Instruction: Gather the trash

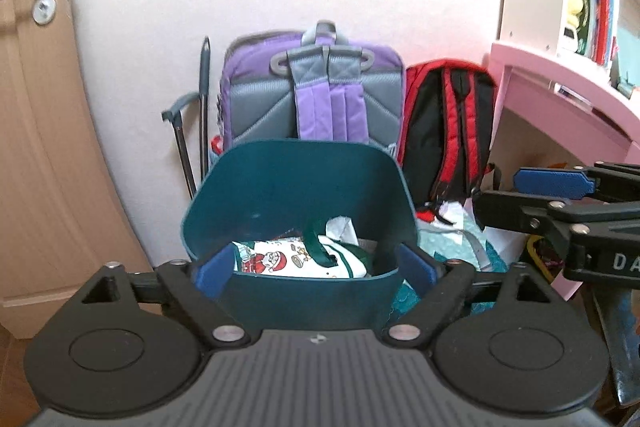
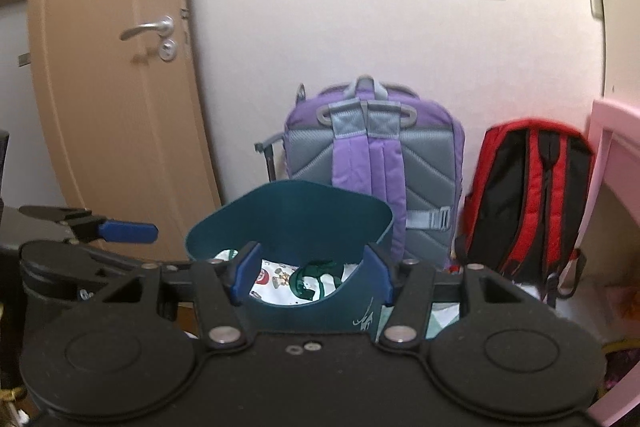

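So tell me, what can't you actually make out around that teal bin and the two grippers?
- Teal bin: its base and floor contact are hidden by the left gripper body, and likewise in the right wrist view.
- Christmas-print wrapper: only the top shows; deeper contents are blocked by the bin wall.
- Right gripper: fingers straddle the rim; contact can't be judged.
- Clutter under the pink desk: too jumbled to identify.

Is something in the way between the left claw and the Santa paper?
Yes. The near wall of the teal bin rises between the left claw and the Santa paper, which lies inside the bin, just behind that wall.
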A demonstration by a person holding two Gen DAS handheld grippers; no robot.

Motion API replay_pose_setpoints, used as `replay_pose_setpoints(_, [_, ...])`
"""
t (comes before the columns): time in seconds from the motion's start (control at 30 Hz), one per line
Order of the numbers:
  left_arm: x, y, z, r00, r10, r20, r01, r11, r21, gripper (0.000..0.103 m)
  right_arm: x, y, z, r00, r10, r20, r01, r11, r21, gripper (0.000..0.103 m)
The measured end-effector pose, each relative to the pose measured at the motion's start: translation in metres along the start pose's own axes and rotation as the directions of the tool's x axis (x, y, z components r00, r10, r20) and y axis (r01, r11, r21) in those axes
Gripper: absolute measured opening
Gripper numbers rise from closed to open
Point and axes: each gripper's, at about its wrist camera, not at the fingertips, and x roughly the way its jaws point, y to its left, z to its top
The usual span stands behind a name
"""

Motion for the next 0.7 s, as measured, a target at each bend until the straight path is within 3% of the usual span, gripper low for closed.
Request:
replay_pose_setpoints(0.3, [-0.054,-0.005,-0.017,0.994,0.002,0.112,0.002,0.999,-0.036,0.098,-0.050,0.012,-0.019,0.997,0.035,0.070,-0.034,0.999,-0.012,0.058])
replay_pose_setpoints(0.7, [-0.098,-0.013,-0.044,0.985,-0.018,0.174,0.026,0.999,-0.043,0.100,-0.095,0.036,-0.042,0.987,0.039,0.158,-0.032,0.998,-0.051,0.059])
